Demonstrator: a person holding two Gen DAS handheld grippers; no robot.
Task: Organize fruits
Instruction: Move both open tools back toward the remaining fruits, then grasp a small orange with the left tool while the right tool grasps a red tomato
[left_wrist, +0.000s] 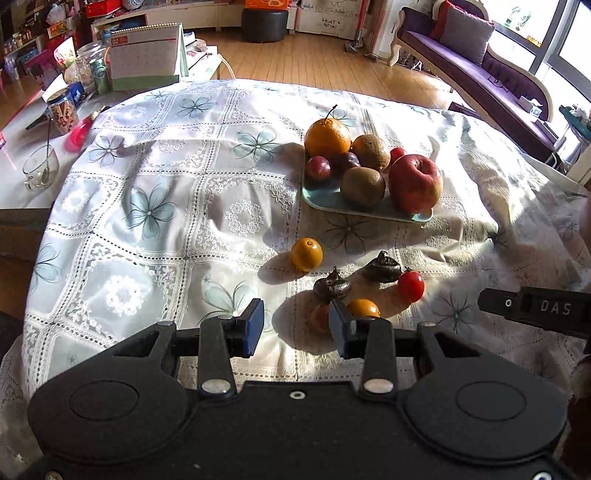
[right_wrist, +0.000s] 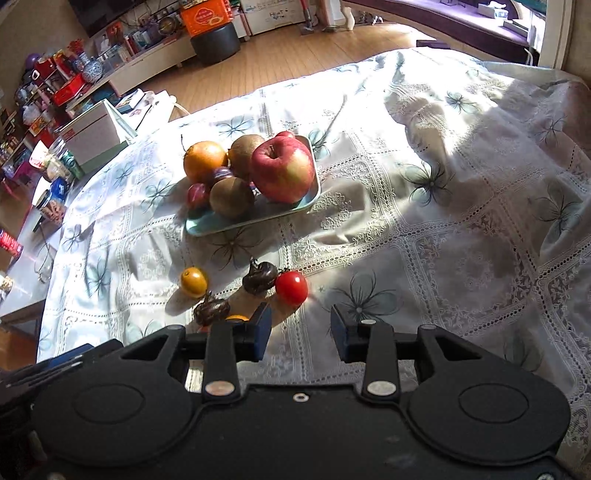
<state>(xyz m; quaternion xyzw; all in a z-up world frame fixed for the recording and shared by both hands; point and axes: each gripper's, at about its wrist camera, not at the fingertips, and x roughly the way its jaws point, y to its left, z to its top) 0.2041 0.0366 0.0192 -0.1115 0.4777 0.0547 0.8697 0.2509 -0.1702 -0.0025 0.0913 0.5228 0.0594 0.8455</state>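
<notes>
Two grippers over a desk (left_wrist: 155, 236) under a white lace cloth with blue flowers; left gripper (left_wrist: 296, 326) low at the near edge, fingers (left_wrist: 253, 326) spread, nothing between them; right gripper (right_wrist: 301, 334) likewise low, fingers (right_wrist: 263, 330) spread and bare; its black body, marked DAS, shows at the right edge of the left view.

One pale blue tray (left_wrist: 325, 201) mid-desk, holding: one orange (left_wrist: 327, 137) with stem, at the far left corner; two kiwis, the far one (left_wrist: 371, 152) behind the near one (left_wrist: 362, 185); one red apple (left_wrist: 415, 183) at the right, largest item; two plums, one (left_wrist: 317, 167) at the left edge, one (left_wrist: 349, 161) between orange and kiwis; one small red fruit (left_wrist: 398, 153) behind the apple, mostly hidden.

Six loose items on the cloth, between tray and grippers: one small yellow-orange fruit (left_wrist: 306, 254), alone at the left; two dark, wrinkled, pointed items, one (left_wrist: 382, 268) touching a cherry tomato (left_wrist: 411, 286), the other (left_wrist: 332, 287) nearer; one orange tomato (left_wrist: 363, 308) just beyond the left gripper's right finger, partly hidden by it; one reddish fruit (left_wrist: 320, 316) beside it, in shadow, kind unclear.

Beyond the desk, left: calendar (left_wrist: 146, 55), jars, glass cup (left_wrist: 40, 168) with spoon; far side: wood floor, black stool (left_wrist: 265, 24), purple sofa (left_wrist: 476, 62).
</notes>
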